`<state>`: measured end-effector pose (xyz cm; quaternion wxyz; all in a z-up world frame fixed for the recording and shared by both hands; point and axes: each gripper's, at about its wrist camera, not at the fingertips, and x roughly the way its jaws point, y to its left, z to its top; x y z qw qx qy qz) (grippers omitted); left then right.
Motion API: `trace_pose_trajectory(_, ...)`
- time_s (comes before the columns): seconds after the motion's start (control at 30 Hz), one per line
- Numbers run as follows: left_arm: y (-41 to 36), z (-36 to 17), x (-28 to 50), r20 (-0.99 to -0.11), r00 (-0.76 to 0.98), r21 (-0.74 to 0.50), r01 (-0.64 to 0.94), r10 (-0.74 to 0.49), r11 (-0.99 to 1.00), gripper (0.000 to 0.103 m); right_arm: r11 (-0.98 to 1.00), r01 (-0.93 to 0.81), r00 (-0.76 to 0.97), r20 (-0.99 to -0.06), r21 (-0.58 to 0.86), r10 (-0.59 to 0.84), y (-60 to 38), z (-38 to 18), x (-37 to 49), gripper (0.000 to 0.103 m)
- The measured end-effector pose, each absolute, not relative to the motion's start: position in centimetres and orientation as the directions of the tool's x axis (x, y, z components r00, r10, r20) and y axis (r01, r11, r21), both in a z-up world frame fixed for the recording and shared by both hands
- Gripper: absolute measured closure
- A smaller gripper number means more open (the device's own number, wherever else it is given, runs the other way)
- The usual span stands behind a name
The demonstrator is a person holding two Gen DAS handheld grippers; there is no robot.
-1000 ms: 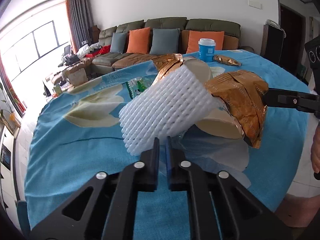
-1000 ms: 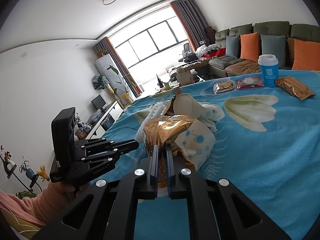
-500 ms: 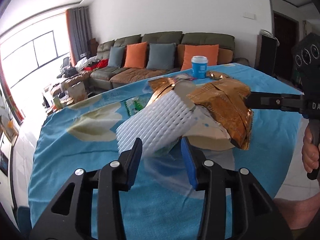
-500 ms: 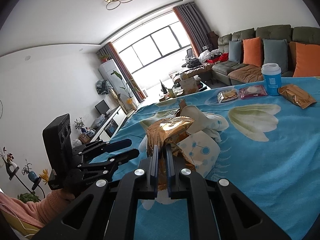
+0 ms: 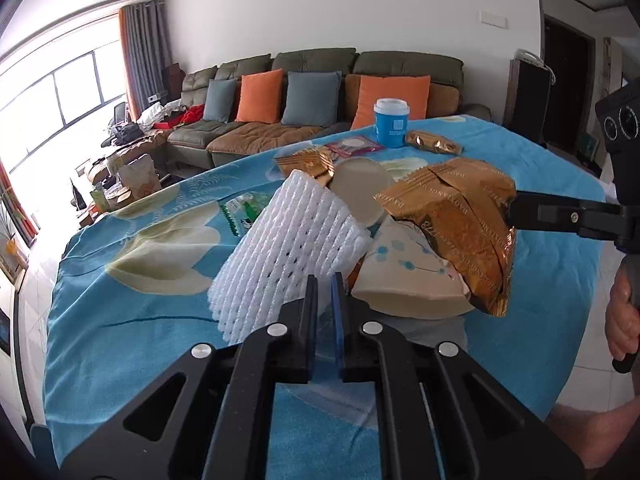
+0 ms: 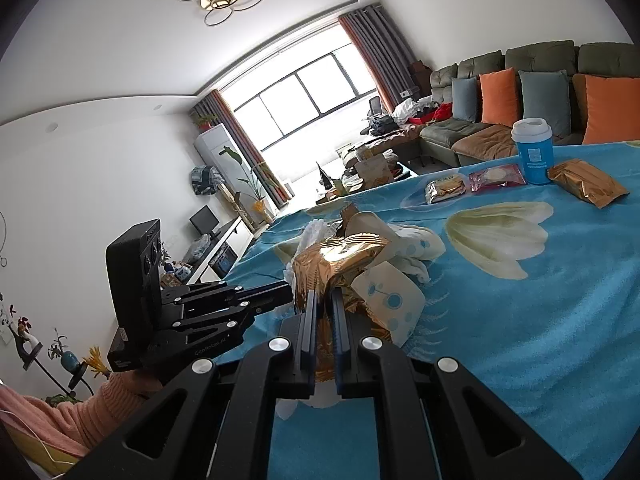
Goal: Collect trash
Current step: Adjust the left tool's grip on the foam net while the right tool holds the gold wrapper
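Observation:
A pile of trash sits mid-table on the blue flowered cloth (image 5: 120,320). A white foam net (image 5: 292,248) leans at its left. My left gripper (image 5: 324,284) is closing its jaws on the net's lower edge, and white material shows in the narrow gap. My right gripper (image 6: 325,300) is shut on a crumpled gold wrapper (image 6: 340,256), which in the left wrist view (image 5: 460,224) hangs over a dotted paper cup (image 5: 408,280). A second paper cup (image 5: 362,184) and another gold wrapper (image 5: 308,162) lie behind. In the right wrist view the left gripper (image 6: 286,294) comes in from the left.
At the far side of the table stand a blue lidded cup (image 5: 391,128), a gold packet (image 5: 434,143) and two snack packs (image 6: 446,188). A green-labelled bottle (image 5: 244,210) lies behind the net. A sofa with cushions (image 5: 320,96) is beyond. A hand (image 5: 622,312) holds the right gripper.
The left gripper opened wide around the foam net's lower edge half a second ago and has closed again. The right gripper stays shut on the gold wrapper.

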<state>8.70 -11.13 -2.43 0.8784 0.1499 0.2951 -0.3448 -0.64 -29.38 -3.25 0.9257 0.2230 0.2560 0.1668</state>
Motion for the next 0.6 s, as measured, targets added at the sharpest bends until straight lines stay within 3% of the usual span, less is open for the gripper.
trace_pose_trajectory(0.43, -4.7, 0.3, 7.2, -0.556, 0.632, -0.035, 0.631, -0.540, 0.775, 0.101, 0.833, -0.254, 0.797, -0.381, 0.491, 0.468, -27.2, -2.5, 0.6, 0.097)
trace_pose_trajectory(0.5, -4.8, 0.1, 7.2, -0.559, 0.630, -0.029, 0.635, -0.539, 0.772, 0.083, 0.833, -0.253, 0.800, -0.377, 0.493, 0.466, -27.1, -2.4, 0.7, 0.097)
trace_pose_trajectory(0.6, -6.1, -0.2, 7.5, -0.572, 0.618, -0.006, 0.655, -0.540, 0.756, 0.073, 0.835, -0.246, 0.805, -0.377, 0.493, 0.459, -27.2, -2.3, 0.8, 0.097)
